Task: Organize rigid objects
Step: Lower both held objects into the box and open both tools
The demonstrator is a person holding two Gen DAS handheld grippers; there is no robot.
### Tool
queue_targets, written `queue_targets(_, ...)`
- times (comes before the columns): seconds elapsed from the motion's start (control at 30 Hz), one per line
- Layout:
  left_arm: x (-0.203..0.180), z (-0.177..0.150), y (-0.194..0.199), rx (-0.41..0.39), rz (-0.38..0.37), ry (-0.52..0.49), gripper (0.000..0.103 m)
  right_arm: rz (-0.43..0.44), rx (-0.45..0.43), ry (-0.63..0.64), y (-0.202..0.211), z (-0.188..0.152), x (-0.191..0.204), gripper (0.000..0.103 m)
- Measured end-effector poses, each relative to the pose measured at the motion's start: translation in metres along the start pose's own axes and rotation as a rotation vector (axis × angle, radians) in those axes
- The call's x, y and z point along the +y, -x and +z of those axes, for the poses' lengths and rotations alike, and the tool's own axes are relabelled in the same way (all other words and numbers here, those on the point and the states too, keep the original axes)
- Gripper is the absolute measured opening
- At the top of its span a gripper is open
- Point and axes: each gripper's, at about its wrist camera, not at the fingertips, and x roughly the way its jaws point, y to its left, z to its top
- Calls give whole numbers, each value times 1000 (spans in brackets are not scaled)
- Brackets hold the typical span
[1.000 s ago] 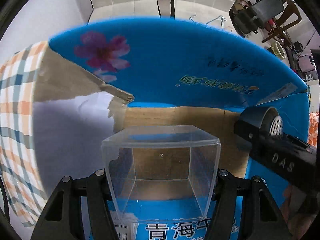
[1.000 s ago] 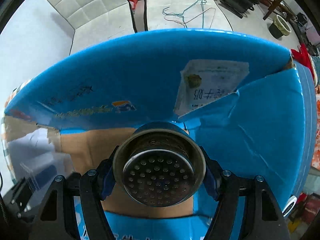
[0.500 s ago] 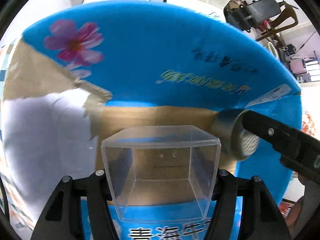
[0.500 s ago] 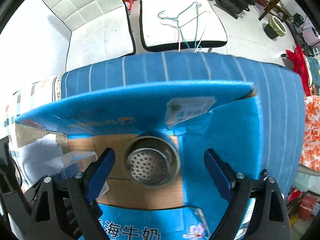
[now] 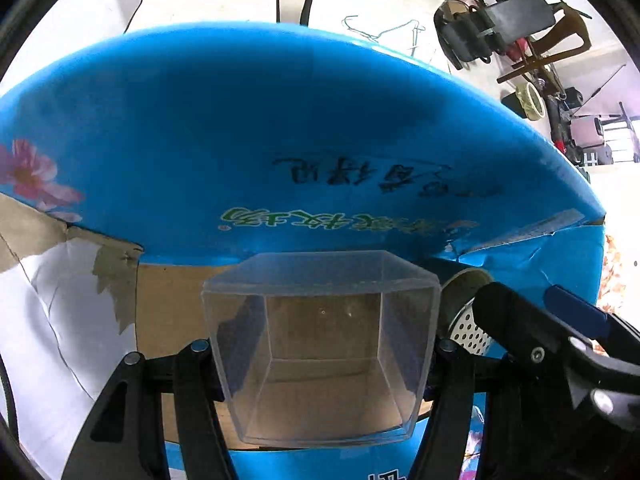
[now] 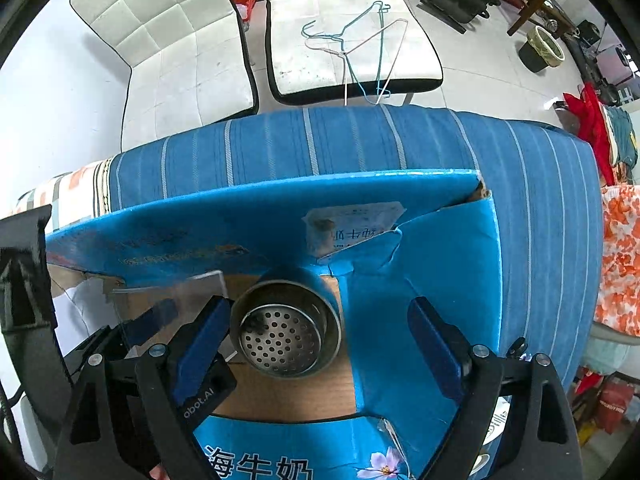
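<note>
Change: the right gripper [image 6: 320,332] has let go of the metal strainer cup [image 6: 286,328], its jaws having just been opening; a second ago the blue pads clamped the cup, and now it stands free between them. The left gripper [image 5: 322,354] has carried the clear plastic box [image 5: 320,344] further along the carton, the pink flower print sliding from the upper middle to 9 o'clock in its view.
Right fingers: spread wide, the blue pads [image 6: 434,344] apart from the cup on the 3 o'clock side; the other pad sits just beside its rim at 9 o'clock.
Left fingers: narrow, pressed on both side walls of the clear plastic box; its jaws have just eased slightly apart, the box between them.
Strainer cup: inside the blue cardboard carton [image 6: 440,280], perforated face up, on the brown floor near the far wall.
Clear box: open side toward the camera, held over the carton's brown floor, just beside the cup, which peeks out at 3 o'clock in the left view.
Carton: flaps open, on a blue striped cloth [image 6: 360,140].
Background: two white padded chairs [image 6: 172,40] at 12 o'clock, wire hangers [image 6: 360,52] on one seat.
</note>
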Motion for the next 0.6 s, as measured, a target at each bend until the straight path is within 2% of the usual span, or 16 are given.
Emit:
queue_targets(0.07,-2,0,3,-6,43,-11,76,1,-4,-4,1,-2,-2,93)
queue_targets(0.1,-3,0,3,-10,65,-16,87,3,-7,-8,3,-4,-2,92)
queue_targets(0.13,-5,1,4,-17,73,-17,91,4,-13,-11,5,-5,-2,92)
queue_targets(0.33,-3,-9,20,-44,88,-30,101,14,-40,-8,24,-16,-11,93)
queue_targets(0.37,0,-14,25,-50,91,-31,101,14,-52,-3,29,-19,-12,96)
queue_targets(0.4,2,-20,30,-59,100,-32,101,11,-67,2,35,-24,-14,103)
queue_targets(0.6,15,-46,55,-142,187,-43,103,-19,-150,61,63,-64,-18,103)
